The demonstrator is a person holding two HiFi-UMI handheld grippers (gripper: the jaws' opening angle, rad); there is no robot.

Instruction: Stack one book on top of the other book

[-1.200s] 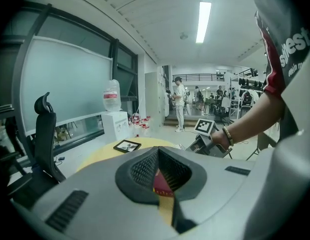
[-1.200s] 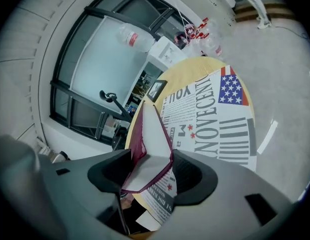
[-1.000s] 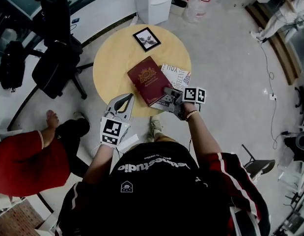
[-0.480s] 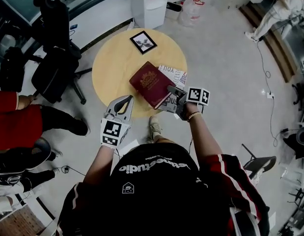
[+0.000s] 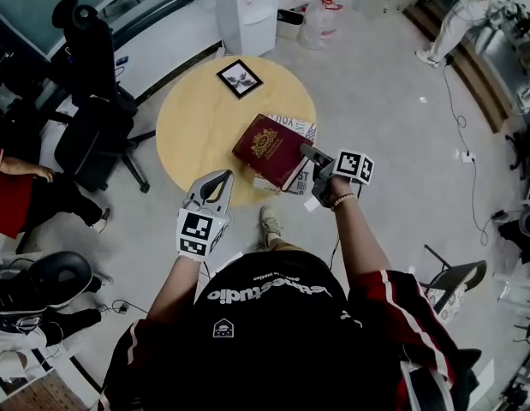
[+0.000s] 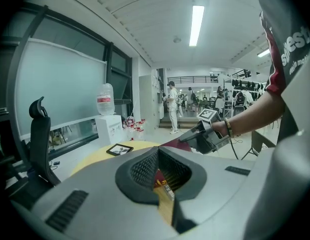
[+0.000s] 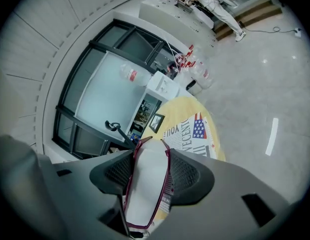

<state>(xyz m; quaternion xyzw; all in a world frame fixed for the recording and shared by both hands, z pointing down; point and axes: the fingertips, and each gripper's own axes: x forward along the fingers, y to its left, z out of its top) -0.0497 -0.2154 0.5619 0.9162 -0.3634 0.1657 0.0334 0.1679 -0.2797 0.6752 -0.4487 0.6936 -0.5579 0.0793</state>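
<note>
The left gripper [image 5: 218,178] hangs at the near edge of the round table [image 5: 192,131], jaws together and empty, about where it was a second ago. The right gripper [image 5: 312,155] is clamped on one edge of the red book [image 5: 269,146]. That book has risen since then and now tilts above the flag-printed book [image 5: 304,130]. Beyond lies a framed picture [image 5: 240,78].

The upper book [image 5: 270,148] overlaps the lower book [image 5: 304,129] at the table's [image 5: 192,135] right — picture frame [image 5: 240,78] behind.
</note>
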